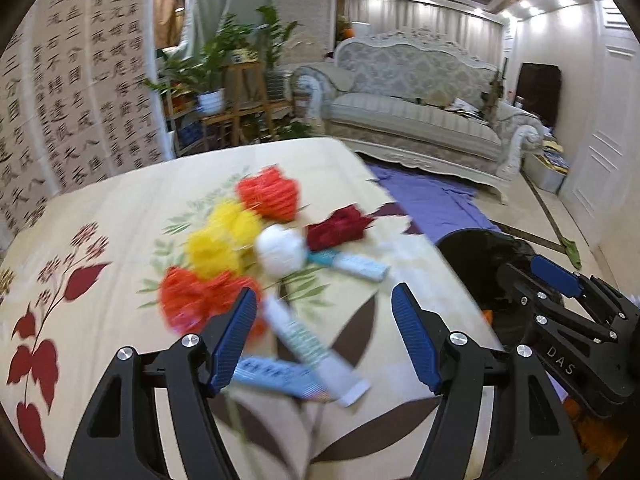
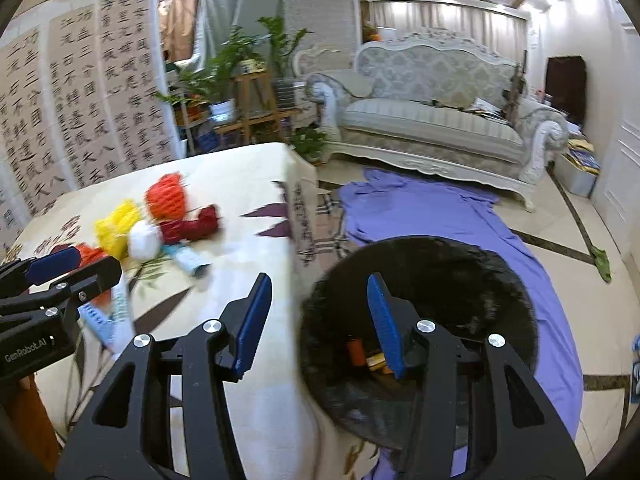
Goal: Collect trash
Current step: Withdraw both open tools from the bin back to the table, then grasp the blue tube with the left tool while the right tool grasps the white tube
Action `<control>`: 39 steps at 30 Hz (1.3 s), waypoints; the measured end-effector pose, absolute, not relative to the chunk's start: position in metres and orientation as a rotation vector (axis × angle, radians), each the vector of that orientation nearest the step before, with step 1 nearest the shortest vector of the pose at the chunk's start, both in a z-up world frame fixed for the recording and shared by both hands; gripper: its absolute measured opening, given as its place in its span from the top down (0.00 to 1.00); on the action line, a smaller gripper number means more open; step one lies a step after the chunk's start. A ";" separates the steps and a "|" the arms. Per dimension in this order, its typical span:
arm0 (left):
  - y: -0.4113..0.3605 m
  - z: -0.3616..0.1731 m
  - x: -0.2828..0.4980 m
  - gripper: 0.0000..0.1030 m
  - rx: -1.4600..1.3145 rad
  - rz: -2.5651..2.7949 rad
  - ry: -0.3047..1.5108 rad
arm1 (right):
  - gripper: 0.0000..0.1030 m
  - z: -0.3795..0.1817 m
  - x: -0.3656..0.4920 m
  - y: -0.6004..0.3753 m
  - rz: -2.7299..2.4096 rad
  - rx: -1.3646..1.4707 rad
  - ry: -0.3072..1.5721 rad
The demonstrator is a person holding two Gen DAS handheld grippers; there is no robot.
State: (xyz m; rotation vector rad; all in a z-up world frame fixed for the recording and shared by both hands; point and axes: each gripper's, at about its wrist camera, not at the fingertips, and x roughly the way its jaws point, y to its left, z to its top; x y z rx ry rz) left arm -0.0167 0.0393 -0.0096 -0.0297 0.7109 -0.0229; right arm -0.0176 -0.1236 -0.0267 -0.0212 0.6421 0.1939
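Trash lies on a floral tablecloth (image 1: 100, 208): orange foam nets (image 1: 269, 194) (image 1: 192, 300), yellow nets (image 1: 220, 240), a white net ball (image 1: 280, 250), a dark red wrapper (image 1: 338, 227) and white-and-blue tubes (image 1: 308, 340) (image 1: 352, 266). My left gripper (image 1: 324, 312) is open just above the near tube, empty. My right gripper (image 2: 318, 312) is open and empty, over the table edge and the black trash bin (image 2: 440, 264), which holds a few orange items (image 2: 356, 352). The pile also shows in the right wrist view (image 2: 168, 196).
A purple cloth (image 2: 420, 208) lies on the tiled floor beyond the bin. A pale sofa (image 2: 432, 120) stands behind it. Potted plants on wooden stands (image 2: 240, 80) and a calligraphy screen (image 2: 80, 100) are at the back left.
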 end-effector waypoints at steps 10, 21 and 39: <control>0.079 -0.032 -0.035 0.34 -0.064 0.057 0.756 | 0.53 -0.036 -0.032 -0.090 0.265 -0.058 0.679; 0.087 -0.051 -0.027 0.34 -0.080 0.077 0.823 | 0.50 -0.061 -0.030 -0.072 0.298 -0.075 0.760; 0.084 -0.058 -0.021 0.34 -0.052 0.069 0.864 | 0.40 -0.065 -0.033 -0.063 0.298 -0.126 0.745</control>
